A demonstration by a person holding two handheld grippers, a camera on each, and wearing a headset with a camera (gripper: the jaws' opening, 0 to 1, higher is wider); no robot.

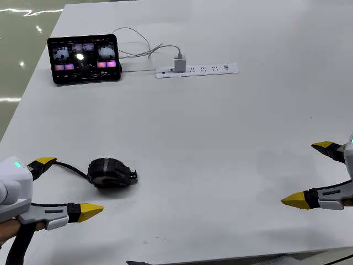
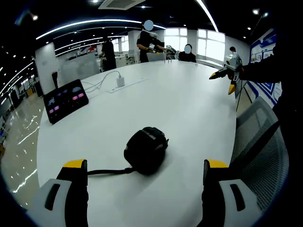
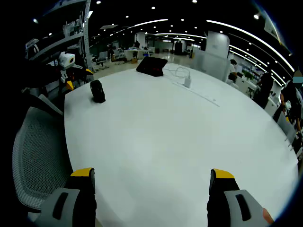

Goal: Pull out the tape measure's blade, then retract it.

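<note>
A black tape measure (image 1: 110, 172) lies on the white table (image 1: 220, 143), its black wrist strap trailing left toward my left gripper (image 1: 69, 186). That gripper is open, its yellow-tipped jaws spread a short way left of the case, not touching it. In the left gripper view the tape measure (image 2: 147, 149) sits ahead, centred between the jaws, with the strap running back to the left jaw. My right gripper (image 1: 311, 172) hovers open at the table's right edge, far from the case. From the right gripper view the tape measure (image 3: 97, 91) is small at the far left. No blade is visible.
A dark tablet (image 1: 84, 58) with a lit screen stands at the table's far left. A white power strip (image 1: 198, 69) with a charger and cables lies beside it. A mesh chair (image 3: 38, 156) is at the table's near edge. People stand in the room beyond.
</note>
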